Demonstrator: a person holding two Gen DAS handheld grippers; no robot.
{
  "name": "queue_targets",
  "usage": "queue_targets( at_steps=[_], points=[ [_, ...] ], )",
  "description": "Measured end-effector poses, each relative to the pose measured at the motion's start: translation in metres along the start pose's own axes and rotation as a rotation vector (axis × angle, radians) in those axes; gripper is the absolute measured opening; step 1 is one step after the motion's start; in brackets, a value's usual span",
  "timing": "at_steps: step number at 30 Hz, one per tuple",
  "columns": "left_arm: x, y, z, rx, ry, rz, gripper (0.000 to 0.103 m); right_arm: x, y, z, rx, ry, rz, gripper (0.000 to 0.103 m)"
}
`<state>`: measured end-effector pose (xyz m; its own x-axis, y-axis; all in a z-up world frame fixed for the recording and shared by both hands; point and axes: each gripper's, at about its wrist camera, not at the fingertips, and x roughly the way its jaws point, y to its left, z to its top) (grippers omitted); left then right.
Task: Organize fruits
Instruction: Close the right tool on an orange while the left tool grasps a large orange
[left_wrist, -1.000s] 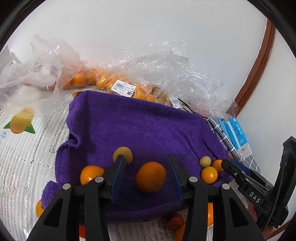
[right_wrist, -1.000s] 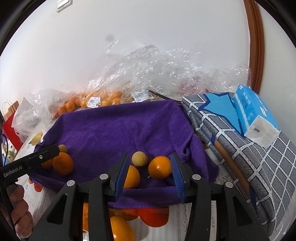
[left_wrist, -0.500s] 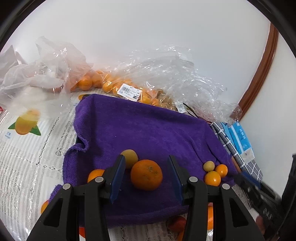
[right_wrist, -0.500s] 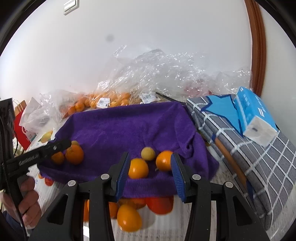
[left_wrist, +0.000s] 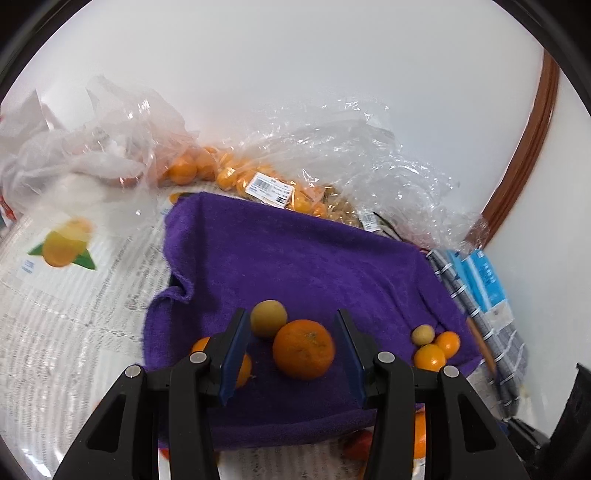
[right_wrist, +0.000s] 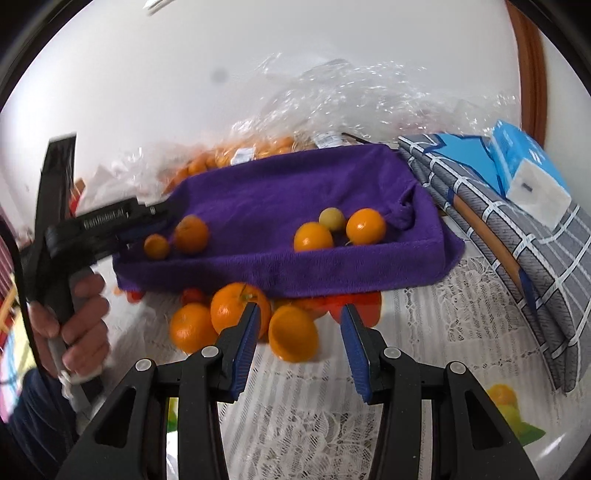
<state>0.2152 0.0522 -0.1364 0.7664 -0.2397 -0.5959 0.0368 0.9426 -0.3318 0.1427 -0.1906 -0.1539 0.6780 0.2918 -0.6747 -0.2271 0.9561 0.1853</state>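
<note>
On the purple towel (left_wrist: 303, 258) in front of our left gripper (left_wrist: 291, 354) sits a big orange (left_wrist: 303, 349), right between the two blue pads, which stand wide apart and do not touch it. A pale yellow fruit (left_wrist: 268, 318) touches the orange at its far left side, and a small orange (left_wrist: 240, 365) peeks out behind the left pad. Only our right wrist view shows what lies below the towel's near edge: a heap of loose oranges (right_wrist: 236, 314) on the lace tablecloth (right_wrist: 424, 332). Our right gripper (right_wrist: 297, 343) is also wide open, and one of those oranges (right_wrist: 293, 333) lies between its pads, untouched. That view also shows the hand (right_wrist: 79, 317) gripping the left tool, and a blue tissue pack (right_wrist: 528, 173) on a checked cloth (right_wrist: 517, 236). Only the left view shows the bagged oranges (left_wrist: 229, 177) clearly, behind the towel.
</note>
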Motion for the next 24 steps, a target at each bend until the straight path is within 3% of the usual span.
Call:
queue_targets(
  at_steps=[2,7,17,22,24],
  points=[
    [-0.007,-0.002,-0.004,0.034,-0.009,0.027,0.044,0.007,0.000,-0.006,-0.008,0.028,0.020,0.046],
    [-0.025,-0.001,-0.018,0.055,0.024,0.021,0.044,0.015,0.005,-0.006,-0.041,0.062,0.002,0.032],
    [-0.063,-0.005,-0.059,0.150,0.037,0.112,0.044,-0.013,-0.010,-0.023,0.004,0.022,-0.083,0.032],
    [-0.063,0.001,-0.077,0.135,0.109,0.068,0.044,-0.033,-0.013,-0.041,-0.017,0.039,-0.133,0.032],
    [-0.056,0.001,-0.083,0.123,0.172,0.039,0.044,-0.035,-0.012,-0.045,-0.014,0.040,-0.134,0.032]
  ],
)
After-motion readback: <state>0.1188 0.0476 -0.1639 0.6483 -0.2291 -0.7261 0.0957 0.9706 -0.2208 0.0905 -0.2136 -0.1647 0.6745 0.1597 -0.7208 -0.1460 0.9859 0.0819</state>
